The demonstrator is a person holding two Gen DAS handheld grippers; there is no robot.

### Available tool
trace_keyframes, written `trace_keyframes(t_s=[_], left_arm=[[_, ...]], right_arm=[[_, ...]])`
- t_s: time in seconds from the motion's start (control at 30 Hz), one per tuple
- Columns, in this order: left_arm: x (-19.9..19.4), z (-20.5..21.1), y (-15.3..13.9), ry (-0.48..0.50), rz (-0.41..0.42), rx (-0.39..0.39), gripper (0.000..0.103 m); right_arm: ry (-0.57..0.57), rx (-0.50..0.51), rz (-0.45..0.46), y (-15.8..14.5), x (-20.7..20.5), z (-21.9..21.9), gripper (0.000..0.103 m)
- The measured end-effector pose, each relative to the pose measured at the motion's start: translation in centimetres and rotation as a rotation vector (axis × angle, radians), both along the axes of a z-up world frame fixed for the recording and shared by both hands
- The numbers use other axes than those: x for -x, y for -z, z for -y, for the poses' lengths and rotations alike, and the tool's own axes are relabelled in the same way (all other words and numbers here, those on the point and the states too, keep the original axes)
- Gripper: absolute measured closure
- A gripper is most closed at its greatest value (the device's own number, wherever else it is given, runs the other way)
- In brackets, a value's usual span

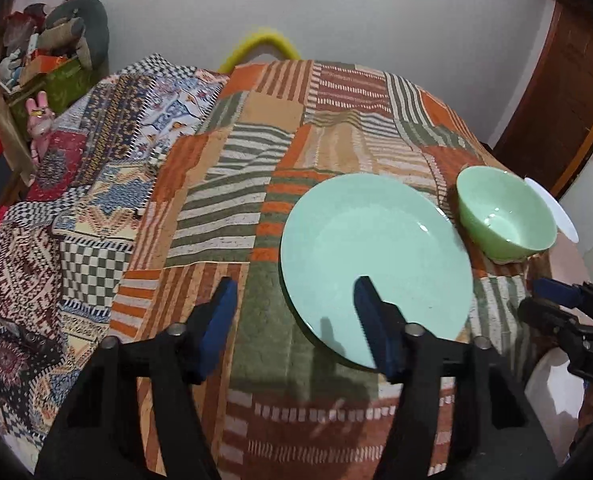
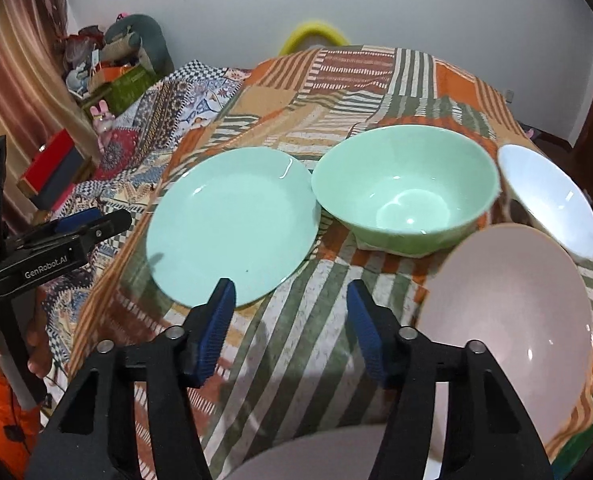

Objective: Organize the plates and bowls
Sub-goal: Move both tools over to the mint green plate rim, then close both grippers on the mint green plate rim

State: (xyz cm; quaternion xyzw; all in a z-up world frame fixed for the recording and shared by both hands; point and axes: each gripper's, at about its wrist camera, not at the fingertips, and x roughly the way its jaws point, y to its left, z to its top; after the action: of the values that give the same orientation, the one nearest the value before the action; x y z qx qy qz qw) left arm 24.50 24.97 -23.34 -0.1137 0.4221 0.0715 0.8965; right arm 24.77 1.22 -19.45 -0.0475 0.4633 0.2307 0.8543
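Observation:
A mint-green plate (image 1: 376, 256) lies on the patchwork cloth (image 1: 232, 184); it also shows in the right wrist view (image 2: 232, 224). A green bowl (image 1: 504, 218) stands to its right, large in the right wrist view (image 2: 408, 188). A pale pink plate (image 2: 508, 320) lies front right and a white bowl (image 2: 548, 196) far right. My left gripper (image 1: 294, 308) is open, its right finger over the green plate's near rim. My right gripper (image 2: 290, 308) is open and empty above the cloth, between the green plate and the pink plate.
A white dish edge (image 2: 316, 456) shows at the bottom of the right wrist view. Boxes and toys (image 1: 52, 52) are piled at the far left by a curtain. A yellow loop (image 1: 260, 46) sticks up behind the table. A wooden door (image 1: 568, 72) is at the right.

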Motion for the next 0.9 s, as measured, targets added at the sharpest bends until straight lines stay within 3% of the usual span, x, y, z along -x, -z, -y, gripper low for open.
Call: trace_keyframes(t_s=[0.13,0.33,0.47,0.9], left_arm=[[-1.1,-0.9,1.4,0.002,-0.016,0.024,0.063],[-2.2,-1.9,2.8,0.010,-0.015,0.058,0.074],[-2.9,-2.0,3.3,0.015,-0.014,0.066,0.075],[-5.6,-2.4,4.6,0.021,-0.047,0.108,0.075]], right_arm=[[-0.001,0.007,-0.030,1.1,-1.2,-0.4,0.063],[-0.002,0.037,-0.048,2.2,-2.2,-1.2,0.070],[-0.005,0.048,-0.074,3.0,-2.8,-1.5,0.076],[0.016,0.050,-0.133,4.3,-4.4,-2.3,0.077]])
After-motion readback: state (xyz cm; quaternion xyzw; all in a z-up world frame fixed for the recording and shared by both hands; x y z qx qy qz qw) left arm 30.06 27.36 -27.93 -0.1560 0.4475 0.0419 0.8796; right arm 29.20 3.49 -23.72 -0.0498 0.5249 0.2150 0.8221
